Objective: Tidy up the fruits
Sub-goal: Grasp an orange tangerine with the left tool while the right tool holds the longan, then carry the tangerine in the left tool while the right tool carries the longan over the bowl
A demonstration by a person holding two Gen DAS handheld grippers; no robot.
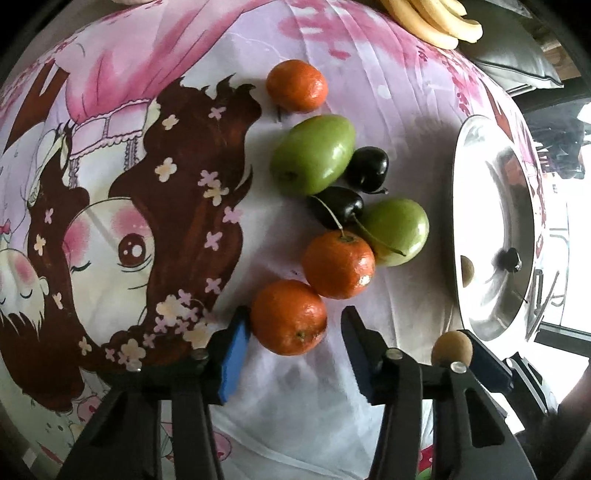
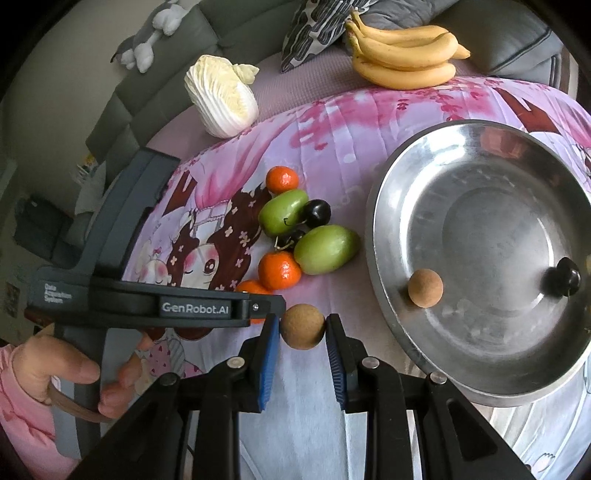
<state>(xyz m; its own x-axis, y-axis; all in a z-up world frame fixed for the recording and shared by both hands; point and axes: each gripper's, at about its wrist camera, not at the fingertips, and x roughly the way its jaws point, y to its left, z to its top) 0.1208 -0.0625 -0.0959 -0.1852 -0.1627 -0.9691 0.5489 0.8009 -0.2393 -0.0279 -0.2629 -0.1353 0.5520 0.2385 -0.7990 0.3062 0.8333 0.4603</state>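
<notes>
Nearest the left wrist camera, the left gripper (image 1: 295,332) straddles an orange mandarin (image 1: 289,316) on the printed cloth (image 1: 388,92); its left blue pad touches the fruit's side while a small gap shows at the right pad, so the jaws stand partly apart and no full clamp is visible. Beyond it lie a second mandarin (image 1: 339,264), two green fruits (image 1: 313,154), two dark plums (image 1: 367,167) and a third mandarin (image 1: 297,85), all clustered together (some touching). A steel dish (image 1: 495,229) sits to the right, and bananas (image 1: 439,22) lie at the cloth's far edge. From the right wrist camera, the right gripper (image 2: 303,326) pinches a brown round fruit (image 2: 303,325) firmly between its blue pads, raised just beside the dish's near rim. Inside the dish rest another brown fruit (image 2: 425,288) and a dark plum (image 2: 567,281). A hand (image 2: 74,373) in a pink sleeve holds the left tool's handle, and a cabbage (image 2: 223,98) sits near the sofa.
</notes>
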